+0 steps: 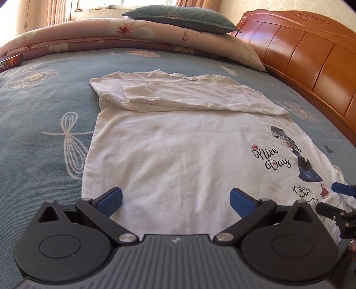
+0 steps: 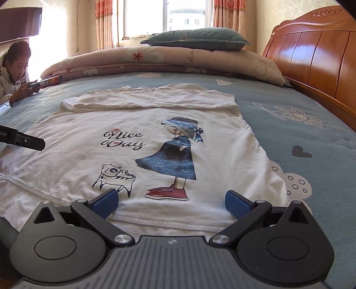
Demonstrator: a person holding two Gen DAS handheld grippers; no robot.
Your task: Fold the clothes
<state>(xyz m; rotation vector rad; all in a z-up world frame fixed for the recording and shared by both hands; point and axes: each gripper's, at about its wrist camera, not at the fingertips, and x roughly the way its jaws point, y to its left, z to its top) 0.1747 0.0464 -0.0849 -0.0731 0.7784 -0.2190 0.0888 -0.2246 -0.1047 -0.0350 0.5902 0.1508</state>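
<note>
Right now a white T-shirt point(image 2: 155, 142) lies flat on the blue flowered bed point(image 2: 300, 137), its far edge, towards the wooden headboard point(image 2: 316, 57) side's folded quilt point(image 2: 155, 60), already turned over onto itself. Both grippers sit at the shirt's near hem. The left gripper point(image 1: 175, 200) has its jaws spread wide over plain white cloth, holding nothing. The right gripper point(image 2: 170, 202) is likewise fully spread and empty, near the printed red shoes. A green pillow point(image 2: 195, 39) rests on the quilt.

Sunlit window point(image 2: 187, 17) with curtains point(image 2: 104, 24) behind a wooden headboard point(image 2: 311, 55).
</note>
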